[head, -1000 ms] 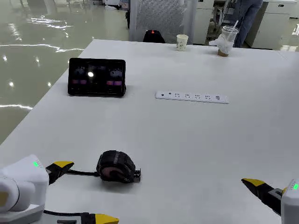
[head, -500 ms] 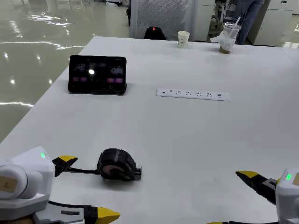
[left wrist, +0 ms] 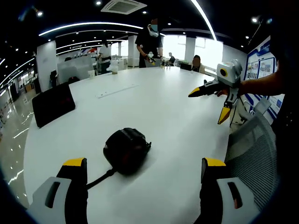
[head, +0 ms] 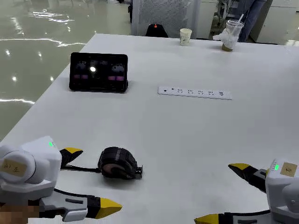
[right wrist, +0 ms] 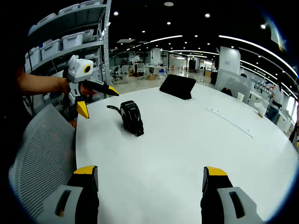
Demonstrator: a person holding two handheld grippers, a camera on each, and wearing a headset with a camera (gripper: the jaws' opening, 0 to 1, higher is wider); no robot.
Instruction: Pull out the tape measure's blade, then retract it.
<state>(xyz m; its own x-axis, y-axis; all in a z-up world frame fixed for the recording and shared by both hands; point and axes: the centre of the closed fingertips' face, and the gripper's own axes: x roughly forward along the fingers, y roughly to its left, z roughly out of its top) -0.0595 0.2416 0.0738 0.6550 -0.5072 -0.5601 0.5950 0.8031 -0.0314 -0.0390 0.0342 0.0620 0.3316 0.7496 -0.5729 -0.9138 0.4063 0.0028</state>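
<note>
A black tape measure (head: 117,163) lies on the white table (head: 187,130) near its front edge, with a black wrist strap trailing to the left. No blade is drawn out. My left gripper (head: 92,178) is open just left of the tape measure and apart from it, one yellow fingertip by the strap. The left gripper view shows the tape measure (left wrist: 126,149) ahead between the wide jaws of this gripper (left wrist: 144,163). My right gripper (head: 217,192) is open and holds nothing, well to the right. In its own view the right gripper (right wrist: 150,170) faces the tape measure (right wrist: 131,116) and the left gripper (right wrist: 99,103) beyond.
A dark tablet (head: 98,72) stands propped at the back left. A white power strip (head: 194,92) lies across the middle. A paper cup (head: 185,36) and a plastic cup with a straw (head: 231,35) stand at the far edge. A grey mesh chair (left wrist: 252,154) sits beside the table.
Both grippers have come further into the head view: the left one toward the tape measure, the right one to the left. The tape measure has stayed put.
</note>
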